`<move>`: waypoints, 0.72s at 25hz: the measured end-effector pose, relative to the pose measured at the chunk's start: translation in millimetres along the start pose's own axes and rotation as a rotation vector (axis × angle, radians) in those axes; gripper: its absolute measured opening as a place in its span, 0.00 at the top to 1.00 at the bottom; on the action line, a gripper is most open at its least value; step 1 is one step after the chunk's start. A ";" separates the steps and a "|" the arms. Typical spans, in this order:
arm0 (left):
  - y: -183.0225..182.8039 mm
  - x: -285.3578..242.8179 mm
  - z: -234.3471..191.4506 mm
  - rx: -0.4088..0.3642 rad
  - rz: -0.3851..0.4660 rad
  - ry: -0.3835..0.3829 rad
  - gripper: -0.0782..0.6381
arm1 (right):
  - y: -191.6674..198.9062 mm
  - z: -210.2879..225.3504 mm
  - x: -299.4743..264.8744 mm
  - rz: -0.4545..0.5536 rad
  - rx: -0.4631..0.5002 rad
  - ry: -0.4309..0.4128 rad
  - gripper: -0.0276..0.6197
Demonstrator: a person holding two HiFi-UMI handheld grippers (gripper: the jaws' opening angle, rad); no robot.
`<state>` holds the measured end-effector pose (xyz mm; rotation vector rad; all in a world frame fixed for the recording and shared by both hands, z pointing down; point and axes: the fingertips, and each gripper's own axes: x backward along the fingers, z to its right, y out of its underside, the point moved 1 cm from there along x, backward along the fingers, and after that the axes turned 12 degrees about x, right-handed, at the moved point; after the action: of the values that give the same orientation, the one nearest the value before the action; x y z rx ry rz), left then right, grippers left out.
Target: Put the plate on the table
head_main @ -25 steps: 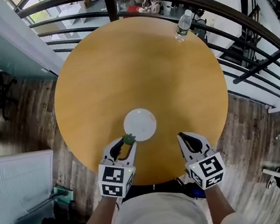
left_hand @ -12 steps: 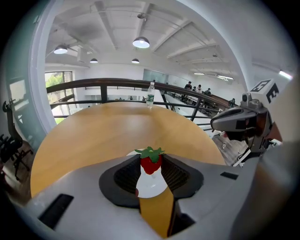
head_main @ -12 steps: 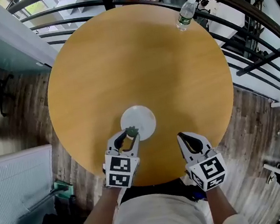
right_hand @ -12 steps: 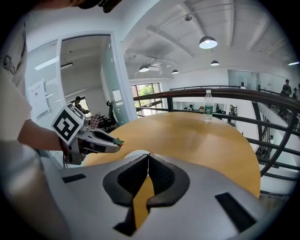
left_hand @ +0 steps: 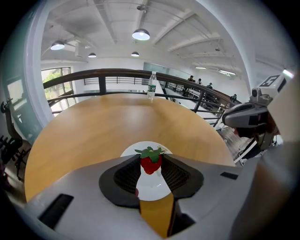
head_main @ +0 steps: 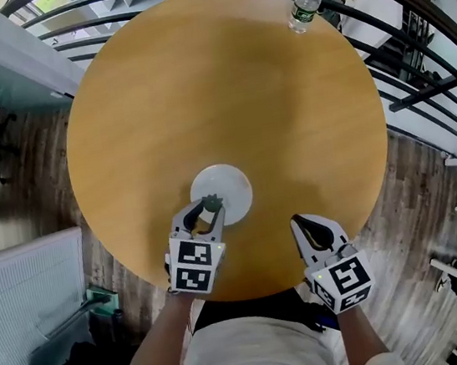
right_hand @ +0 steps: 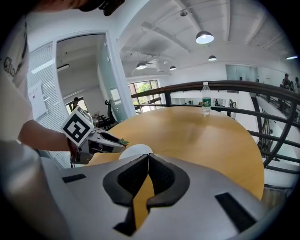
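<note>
Green-labelled water bottle, print illegible, left gripper clamping strawberry

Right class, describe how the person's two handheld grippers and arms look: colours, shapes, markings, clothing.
The left gripper and right gripper have pale grey rounded shells, with black ribbed pads lining the jaws. Each carries a white cube printed with black square markers. No cables show. The person wears a light short-sleeved top; forearms are bare.
</note>
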<state>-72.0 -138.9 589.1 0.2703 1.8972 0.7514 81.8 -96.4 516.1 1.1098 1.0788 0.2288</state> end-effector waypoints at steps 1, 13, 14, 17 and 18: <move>1.2 -3.6 -1.3 -0.001 -0.007 -0.002 0.68 | 2.9 0.4 -1.3 -0.004 -0.006 -0.002 0.92; 19.9 -42.6 -5.2 -0.035 -0.096 -0.023 0.68 | 18.5 -0.8 -16.7 -0.021 -0.042 -0.033 0.92; 20.4 -44.6 -5.3 -0.039 -0.100 -0.026 0.68 | 19.7 -0.8 -17.3 -0.023 -0.043 -0.035 0.92; 21.3 -51.4 -6.6 -0.048 -0.115 -0.035 0.68 | 22.4 1.0 -19.4 -0.030 -0.049 -0.039 0.92; 21.9 -53.6 -7.3 -0.051 -0.121 -0.039 0.68 | 23.0 1.7 -20.0 -0.031 -0.052 -0.038 0.92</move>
<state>-57.8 -151.5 644.4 0.1363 1.8371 0.7067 80.8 -99.0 546.5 1.0467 1.0497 0.2094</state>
